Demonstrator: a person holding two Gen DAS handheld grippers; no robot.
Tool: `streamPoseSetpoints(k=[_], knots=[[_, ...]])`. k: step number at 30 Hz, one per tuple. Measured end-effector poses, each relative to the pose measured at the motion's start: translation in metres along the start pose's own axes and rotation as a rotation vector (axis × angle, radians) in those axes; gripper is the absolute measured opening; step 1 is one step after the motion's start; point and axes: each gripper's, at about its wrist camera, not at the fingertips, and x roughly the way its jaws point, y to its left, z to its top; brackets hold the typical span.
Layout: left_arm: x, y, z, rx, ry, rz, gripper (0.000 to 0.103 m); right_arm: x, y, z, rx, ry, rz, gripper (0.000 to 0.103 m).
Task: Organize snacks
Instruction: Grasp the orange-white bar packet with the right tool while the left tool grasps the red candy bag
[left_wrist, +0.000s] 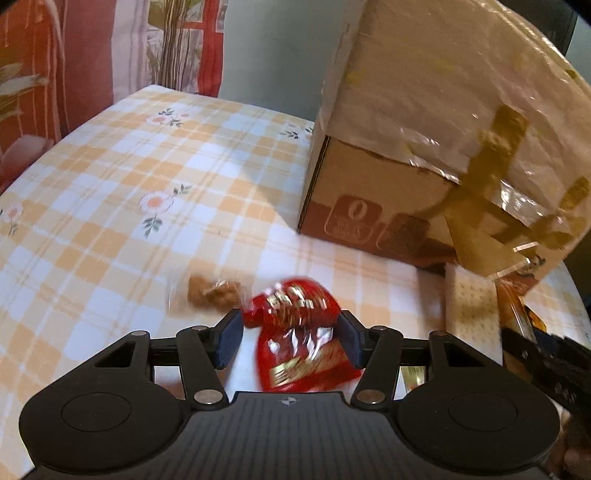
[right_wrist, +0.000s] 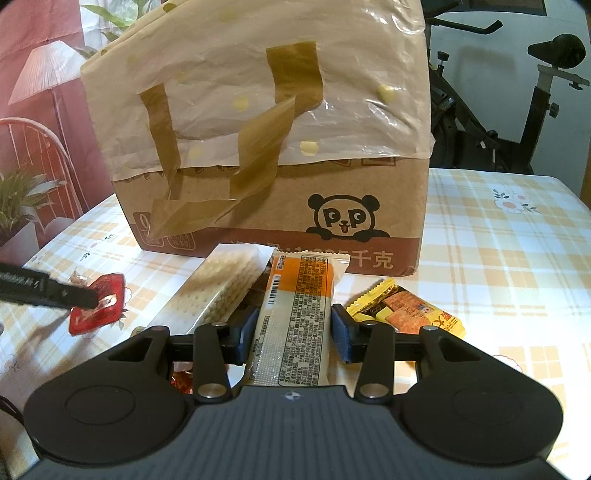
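In the left wrist view my left gripper (left_wrist: 291, 334) is shut on a red snack packet (left_wrist: 301, 339), its jaws pressing both sides just above the checked tablecloth (left_wrist: 110, 221). A small clear packet of brown snack (left_wrist: 212, 291) lies just beyond it. In the right wrist view my right gripper (right_wrist: 294, 328) is shut on a long orange-and-white cracker pack (right_wrist: 295, 317). A pale cracker pack (right_wrist: 218, 291) lies to its left and a yellow packet (right_wrist: 406, 306) to its right. The red packet (right_wrist: 98, 308) and left gripper show at far left.
A large cardboard box (right_wrist: 280, 206) with a panda print, covered in plastic sheet and brown tape, stands right behind the snacks. It also fills the right of the left wrist view (left_wrist: 424, 129). An exercise bike (right_wrist: 517, 103) stands behind the table. A curtain (left_wrist: 55, 55) hangs at left.
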Motion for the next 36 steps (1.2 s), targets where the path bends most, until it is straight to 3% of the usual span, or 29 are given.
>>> streamPoseSetpoints(k=[8,13,20,22,25,29,36], knots=[[0.013,-0.026,0.001,0.112,-0.019,0.006,0.061,-0.001,0.000,0.000,-0.001,0.000,-0.001,0.045],[0.006,-0.031,-0.014,0.174,-0.029,0.011,0.074,0.000,0.001,-0.001,0.005,-0.001,0.001,0.045],[0.009,-0.045,-0.021,0.242,-0.060,0.092,0.076,0.000,0.000,-0.001,0.007,-0.001,0.002,0.045],[0.007,-0.045,-0.023,0.229,-0.068,0.092,0.073,0.000,0.001,-0.001,0.008,-0.001,0.002,0.045],[-0.002,-0.051,-0.029,0.269,-0.076,0.059,0.047,0.000,0.001,-0.001,0.009,-0.001,0.002,0.045],[-0.011,-0.054,-0.039,0.279,-0.075,0.018,0.042,0.000,0.001,-0.001,0.010,-0.001,0.002,0.045],[-0.021,-0.050,-0.040,0.259,-0.091,-0.013,0.041,-0.001,0.001,-0.001,0.022,-0.010,0.005,0.043]])
